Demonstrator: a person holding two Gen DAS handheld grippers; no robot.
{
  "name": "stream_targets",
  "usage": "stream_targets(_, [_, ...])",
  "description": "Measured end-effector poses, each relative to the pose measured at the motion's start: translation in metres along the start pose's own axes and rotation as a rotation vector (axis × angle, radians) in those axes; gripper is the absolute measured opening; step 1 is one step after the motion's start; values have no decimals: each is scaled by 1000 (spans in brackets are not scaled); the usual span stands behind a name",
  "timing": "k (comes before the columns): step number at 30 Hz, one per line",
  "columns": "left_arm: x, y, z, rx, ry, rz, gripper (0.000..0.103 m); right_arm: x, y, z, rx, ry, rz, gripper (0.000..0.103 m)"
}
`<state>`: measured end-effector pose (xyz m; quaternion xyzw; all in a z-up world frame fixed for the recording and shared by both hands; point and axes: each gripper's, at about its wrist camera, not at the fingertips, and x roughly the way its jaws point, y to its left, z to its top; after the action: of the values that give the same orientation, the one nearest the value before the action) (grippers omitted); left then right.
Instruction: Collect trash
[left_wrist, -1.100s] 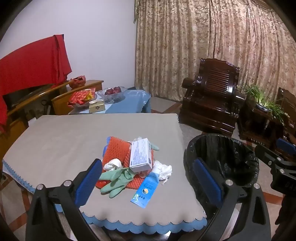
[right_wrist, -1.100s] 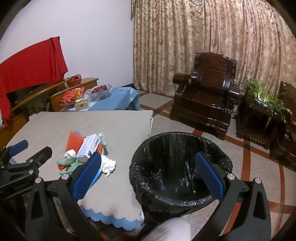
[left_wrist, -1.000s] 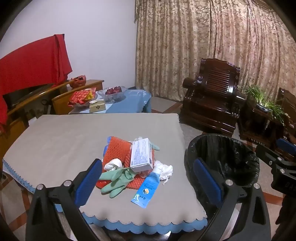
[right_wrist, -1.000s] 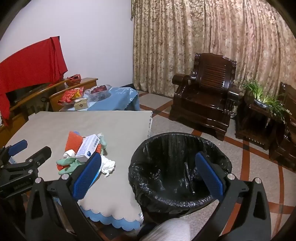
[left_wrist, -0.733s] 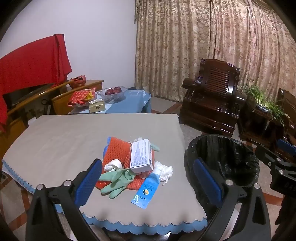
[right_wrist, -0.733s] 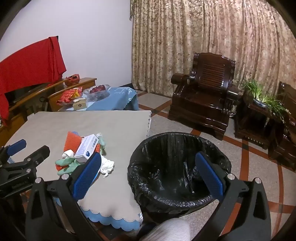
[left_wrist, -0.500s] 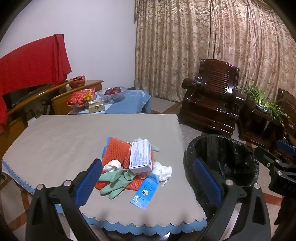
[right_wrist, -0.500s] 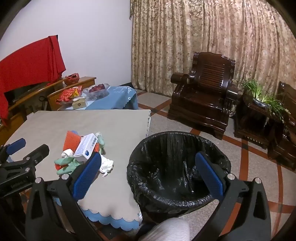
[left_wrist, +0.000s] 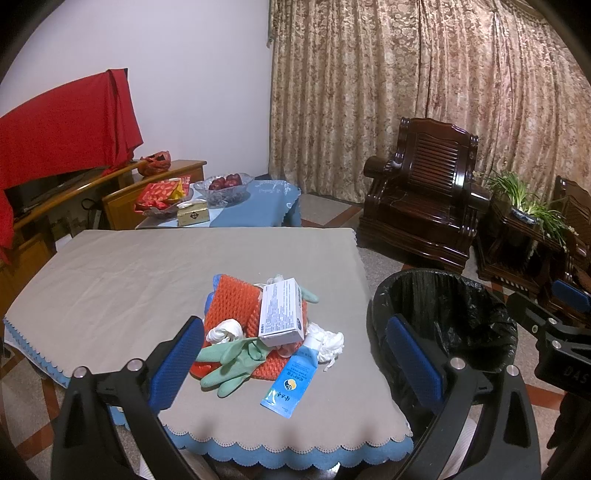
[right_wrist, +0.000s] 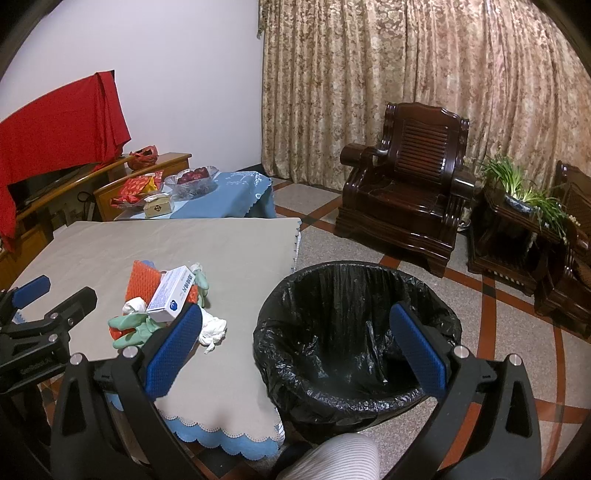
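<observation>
A pile of trash lies on the grey tablecloth (left_wrist: 129, 280): a white box (left_wrist: 280, 312) on an orange mesh pad (left_wrist: 232, 299), a green rubber glove (left_wrist: 232, 360), a blue tube (left_wrist: 293, 378) and crumpled white tissues (left_wrist: 330, 341). A bin with a black bag (left_wrist: 443, 314) stands right of the table. My left gripper (left_wrist: 295, 362) is open and empty, held back near the table's front edge. My right gripper (right_wrist: 295, 350) is open and empty, above the bin (right_wrist: 354, 339), with the pile (right_wrist: 170, 295) to its left.
A low table with a blue cloth (left_wrist: 251, 210) holds a fruit bowl and boxes behind the main table. Dark wooden armchairs (left_wrist: 424, 218) and a potted plant (left_wrist: 524, 203) stand at the right. A wooden cabinet draped in red cloth (left_wrist: 62, 125) is at the left.
Both grippers have drifted slightly; the right view has shifted a little so the bin and pile sit marginally further left. Both stay open and nothing on the table has moved.
</observation>
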<state>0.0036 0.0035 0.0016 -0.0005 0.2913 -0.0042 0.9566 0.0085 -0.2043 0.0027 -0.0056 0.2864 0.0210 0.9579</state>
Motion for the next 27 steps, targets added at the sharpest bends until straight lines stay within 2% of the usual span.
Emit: stream_targets(27, [0,0,-1,1,-2,1,97,2,-3,0,-2,6,-4,98])
